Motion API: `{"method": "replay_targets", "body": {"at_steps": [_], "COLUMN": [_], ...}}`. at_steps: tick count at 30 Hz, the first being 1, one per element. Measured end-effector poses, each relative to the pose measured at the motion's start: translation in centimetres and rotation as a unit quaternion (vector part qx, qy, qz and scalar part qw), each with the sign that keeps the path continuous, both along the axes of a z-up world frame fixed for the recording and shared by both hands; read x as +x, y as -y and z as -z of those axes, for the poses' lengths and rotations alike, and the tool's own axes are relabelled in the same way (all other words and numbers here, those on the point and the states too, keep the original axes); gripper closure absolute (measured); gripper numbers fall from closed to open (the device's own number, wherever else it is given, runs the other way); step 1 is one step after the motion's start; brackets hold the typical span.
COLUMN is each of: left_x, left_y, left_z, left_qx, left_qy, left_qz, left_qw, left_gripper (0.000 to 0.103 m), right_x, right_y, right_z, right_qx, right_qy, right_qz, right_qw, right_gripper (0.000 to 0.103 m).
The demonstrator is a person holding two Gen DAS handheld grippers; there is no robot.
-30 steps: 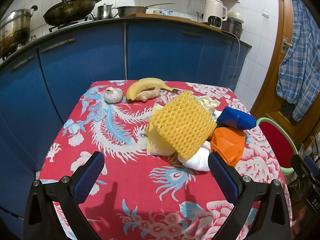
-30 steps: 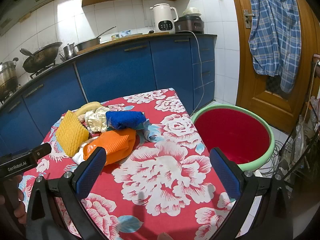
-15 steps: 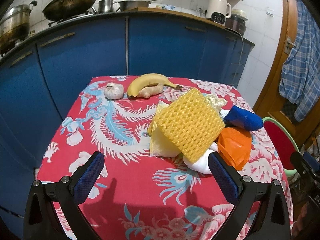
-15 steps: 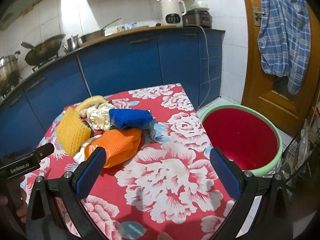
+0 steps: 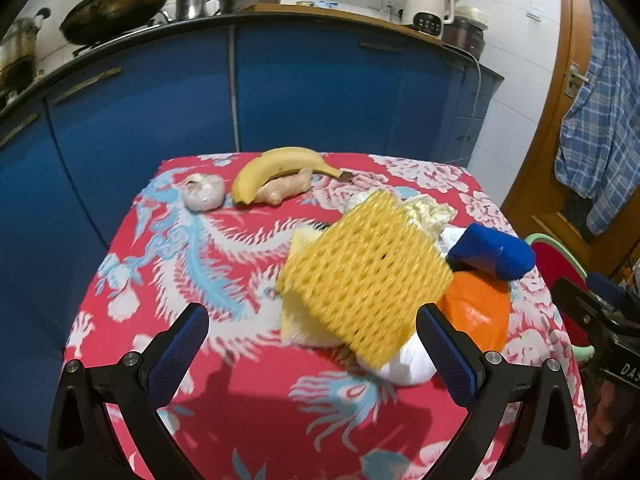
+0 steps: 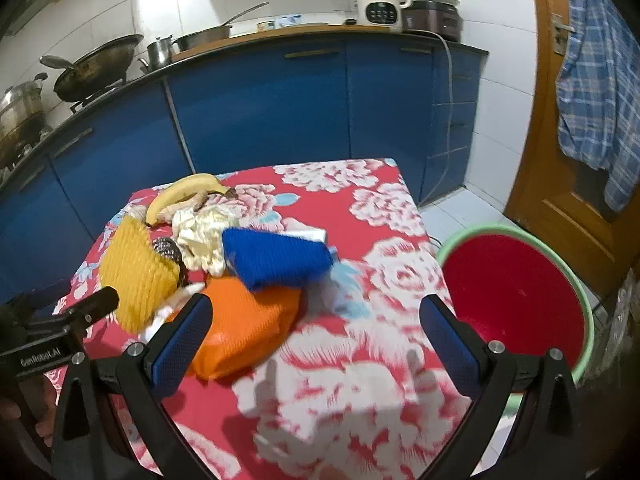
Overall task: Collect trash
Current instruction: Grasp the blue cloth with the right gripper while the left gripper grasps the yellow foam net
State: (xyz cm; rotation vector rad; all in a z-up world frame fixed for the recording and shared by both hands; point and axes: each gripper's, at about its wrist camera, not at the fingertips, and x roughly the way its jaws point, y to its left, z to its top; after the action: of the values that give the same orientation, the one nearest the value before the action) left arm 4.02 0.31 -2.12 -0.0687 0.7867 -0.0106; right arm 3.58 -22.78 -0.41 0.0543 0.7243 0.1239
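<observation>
Approach step in hand: both tools hover over the worktop (image 5: 224, 364), nothing collected yet. Left hand-held gripper (image 5: 312, 354) is spread wide and empty; the yellow foam net (image 5: 360, 276) lies just ahead between its fingers. Right hand-held gripper (image 6: 316, 344) is likewise spread and empty, with the orange foam net (image 6: 244, 332) by its left finger and the red basin (image 6: 516, 292) ahead-right, beside the worktop. Next move likely calls for lowering and closing on one piece.

Both wrist views close over table (image 5: 132, 320), facing cabinets (image 6: 260, 100)
</observation>
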Motion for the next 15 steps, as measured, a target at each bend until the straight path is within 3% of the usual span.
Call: {"method": "replay_targets", "body": {"at_steps": [6, 8, 13, 15], "left_x": [1.7, 2.2, 3.1, 3.2], "left_y": [0.4, 0.4, 0.4, 0.4], "left_z": [0.4, 0.6, 1.2, 1.3], "left_qx": [-0.016, -0.023, -0.043, -0.048], "left_qy": [-0.009, -0.012, -0.023, -0.024], "left_qz": [0.012, 0.015, 0.025, 0.027], "left_qw": [0.9998, 0.9995, 0.9985, 0.9982], "left_gripper": [0.000, 0.002, 0.006, 0.016], "right_x": [2.7, 3.5, 5.1, 5.5], "right_y": [-0.8, -0.9, -0.7, -0.7], "right_z": [0.3, 0.6, 1.2, 1.3], "right_qx": [0.005, 0.012, 0.038, 0.050], "right_qy": [-0.014, -0.019, -0.035, -0.038], "right_qz": [-0.022, -0.026, -0.032, -0.037], "right_qw": [1.000, 0.999, 0.998, 0.997], "right_gripper": [0.003, 0.010, 0.015, 0.024]}}
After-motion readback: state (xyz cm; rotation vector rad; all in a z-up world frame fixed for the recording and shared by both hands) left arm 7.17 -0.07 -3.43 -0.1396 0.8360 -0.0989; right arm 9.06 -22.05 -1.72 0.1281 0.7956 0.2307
